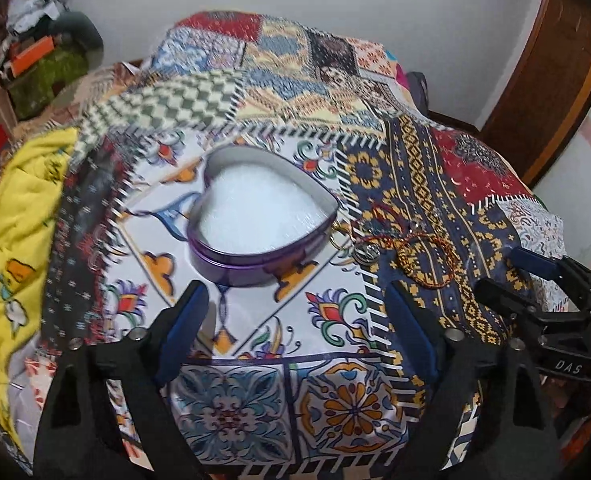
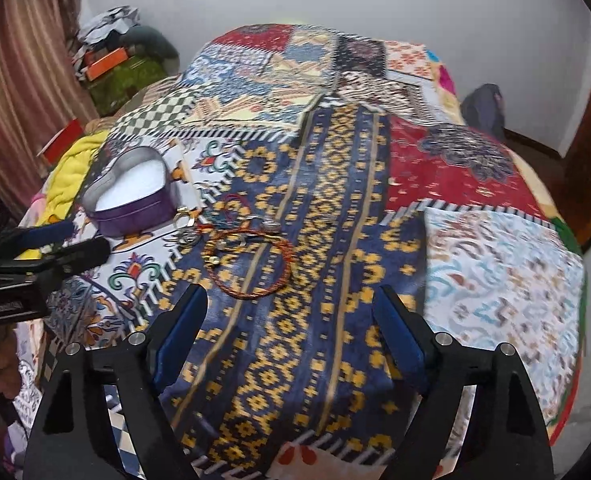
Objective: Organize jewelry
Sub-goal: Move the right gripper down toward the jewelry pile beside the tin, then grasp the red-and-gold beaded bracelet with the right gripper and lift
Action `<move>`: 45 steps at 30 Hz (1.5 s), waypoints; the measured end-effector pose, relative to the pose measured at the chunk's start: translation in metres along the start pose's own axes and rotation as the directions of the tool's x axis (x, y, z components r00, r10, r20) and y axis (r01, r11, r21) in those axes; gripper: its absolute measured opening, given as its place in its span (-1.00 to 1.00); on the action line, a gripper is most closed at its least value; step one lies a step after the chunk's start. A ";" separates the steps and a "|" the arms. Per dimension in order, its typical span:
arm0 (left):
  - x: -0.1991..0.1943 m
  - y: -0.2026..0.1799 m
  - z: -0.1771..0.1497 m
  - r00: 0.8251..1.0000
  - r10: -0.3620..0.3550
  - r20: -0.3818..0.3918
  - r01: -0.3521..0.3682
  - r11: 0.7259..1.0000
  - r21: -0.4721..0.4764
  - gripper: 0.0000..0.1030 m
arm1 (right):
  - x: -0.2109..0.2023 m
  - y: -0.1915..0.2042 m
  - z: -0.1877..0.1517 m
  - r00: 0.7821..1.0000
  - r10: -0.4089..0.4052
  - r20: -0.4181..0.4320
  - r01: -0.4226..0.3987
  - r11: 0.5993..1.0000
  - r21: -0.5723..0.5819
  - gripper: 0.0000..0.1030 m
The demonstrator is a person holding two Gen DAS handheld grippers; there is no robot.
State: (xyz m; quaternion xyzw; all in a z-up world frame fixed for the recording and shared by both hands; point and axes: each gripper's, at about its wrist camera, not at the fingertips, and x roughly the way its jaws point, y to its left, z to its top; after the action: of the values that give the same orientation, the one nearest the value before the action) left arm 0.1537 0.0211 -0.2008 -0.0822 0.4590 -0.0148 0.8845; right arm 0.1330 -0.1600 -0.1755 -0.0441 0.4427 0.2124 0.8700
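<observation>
A purple heart-shaped tin [image 1: 263,216] is sitting open on a patchwork bedspread [image 1: 295,392], showing a white padded lining [image 1: 255,208] with nothing lying on it. In the left wrist view the tin is lying at twelve o'clock from the left gripper [image 1: 295,308], just ahead of its blue-padded fingers [image 1: 187,320], and that gripper's jaws are standing wide apart with nothing between them. The jewelry is resting on the cloth at about three o'clock from the tin: a gold ring [image 1: 337,236] is lying just beside the tin's wall, a small silver piece [image 1: 365,254] is lying near it, and a red and gold braided bracelet [image 1: 431,260] is lying farther out on the navy and yellow band, with a thin red cord [image 1: 383,220] looped beside it. The right gripper [image 2: 291,312] is hovering over that navy band, its jaws also spread wide and gripping nothing, and the braided bracelet is lying at about eleven o'clock from it, just ahead of its left finger. From the right wrist view the tin is sitting at ten o'clock, and the left gripper is showing at nine o'clock at the frame's edge. The bedspread is blurring slightly in both views.
</observation>
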 end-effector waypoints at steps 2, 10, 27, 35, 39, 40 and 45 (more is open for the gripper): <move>0.005 0.000 0.000 1.000 -0.017 -0.014 0.017 1.000 -0.003 0.49 | 0.006 0.001 0.004 1.000 0.020 -0.011 -0.020 1.000 -0.001 0.60; 0.017 -0.001 0.000 0.996 -0.074 -0.043 0.075 0.997 0.005 0.09 | 0.039 -0.008 0.014 0.996 0.054 -0.077 -0.050 0.997 0.051 0.09; 0.052 -0.030 0.014 0.990 -0.125 -0.070 0.131 0.986 0.102 -0.12 | 0.051 -0.016 0.015 0.995 0.068 -0.068 -0.064 0.996 0.060 -0.79; 0.060 -0.043 0.018 0.996 -0.071 -0.046 0.078 0.982 0.173 -0.60 | 0.048 -0.016 0.014 0.996 0.073 -0.057 -0.069 0.995 0.075 -0.85; 0.057 -0.040 0.019 0.994 -0.096 -0.058 0.104 0.983 0.151 -0.60 | 0.045 -0.019 0.014 0.995 0.082 -0.051 -0.077 0.993 0.088 -0.85; 0.056 -0.039 0.018 0.993 -0.102 -0.060 0.109 0.984 0.143 -0.60 | 0.044 -0.020 0.014 0.995 0.083 -0.048 -0.078 0.993 0.092 -0.85; 0.038 -0.037 0.013 0.993 -0.111 -0.049 0.116 0.984 0.132 -0.60 | 0.036 -0.022 0.014 0.996 0.081 -0.034 -0.077 0.992 0.104 -0.85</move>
State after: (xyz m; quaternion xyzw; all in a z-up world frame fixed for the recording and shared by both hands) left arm 0.1882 -0.0173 -0.2184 -0.0481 0.4697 -0.0977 0.8761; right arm 0.1709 -0.1645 -0.1978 0.0143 0.4709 0.2227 0.8535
